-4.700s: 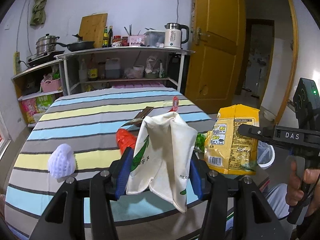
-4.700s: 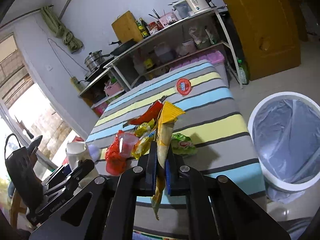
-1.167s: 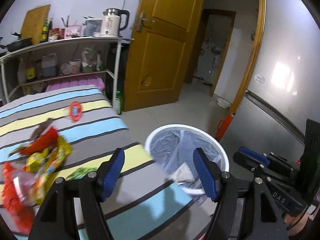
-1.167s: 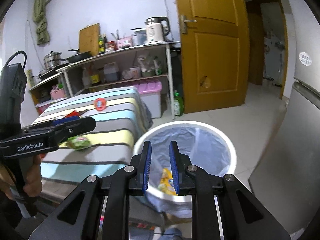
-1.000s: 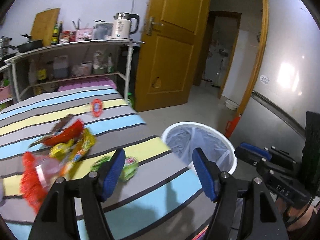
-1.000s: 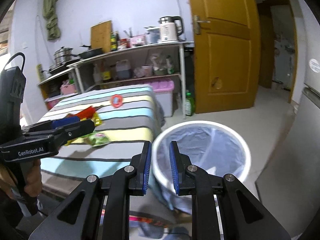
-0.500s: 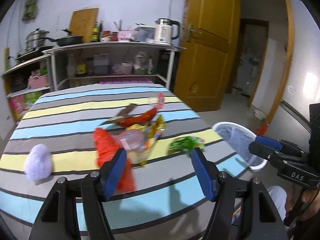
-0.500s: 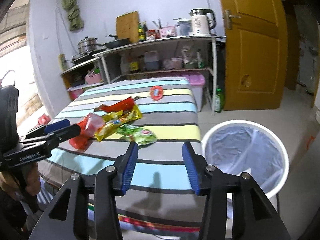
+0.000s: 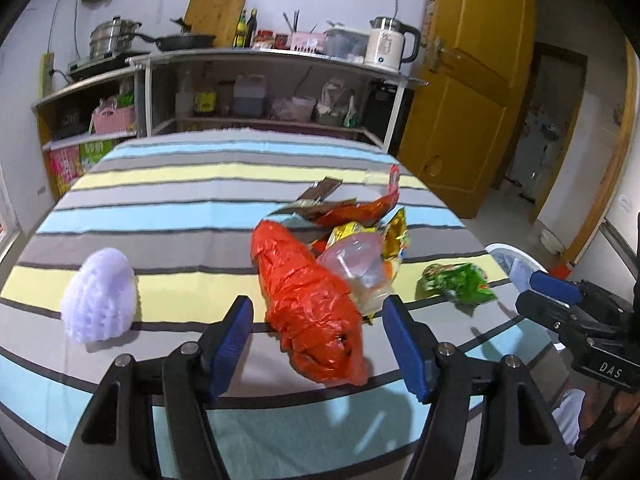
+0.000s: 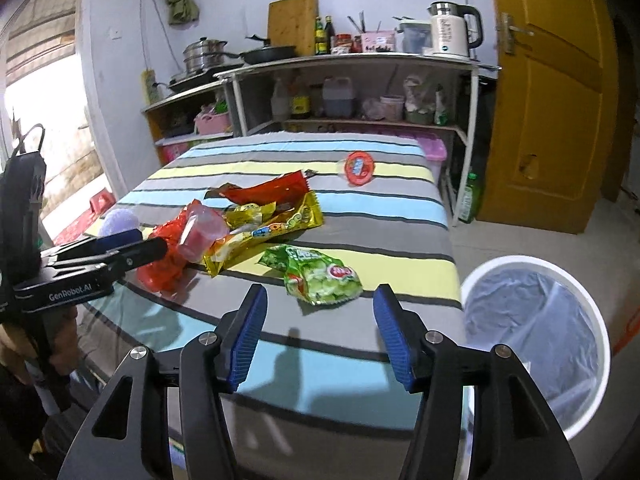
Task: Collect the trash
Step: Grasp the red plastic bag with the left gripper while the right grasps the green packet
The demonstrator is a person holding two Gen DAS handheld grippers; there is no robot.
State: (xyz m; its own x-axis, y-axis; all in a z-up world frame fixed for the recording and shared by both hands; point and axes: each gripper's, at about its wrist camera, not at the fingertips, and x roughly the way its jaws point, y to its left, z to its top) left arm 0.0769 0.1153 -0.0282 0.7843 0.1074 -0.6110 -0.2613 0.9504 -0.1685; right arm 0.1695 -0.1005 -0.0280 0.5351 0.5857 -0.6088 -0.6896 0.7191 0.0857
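Now both grippers, left gripper [image 9: 316, 346] and right gripper [image 10: 320, 336], gape empty over one green wrapper [image 10: 320, 274].

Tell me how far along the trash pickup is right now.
Nothing is in hand: the left gripper and right gripper are both open and empty. The bin shows only its liner from here. Left on the table: red bag, green packet, yellow wrapper, plastic cup.

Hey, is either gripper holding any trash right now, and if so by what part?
Nothing is held. The left gripper is open around the red plastic bag, and the right gripper is open before the green wrapper.
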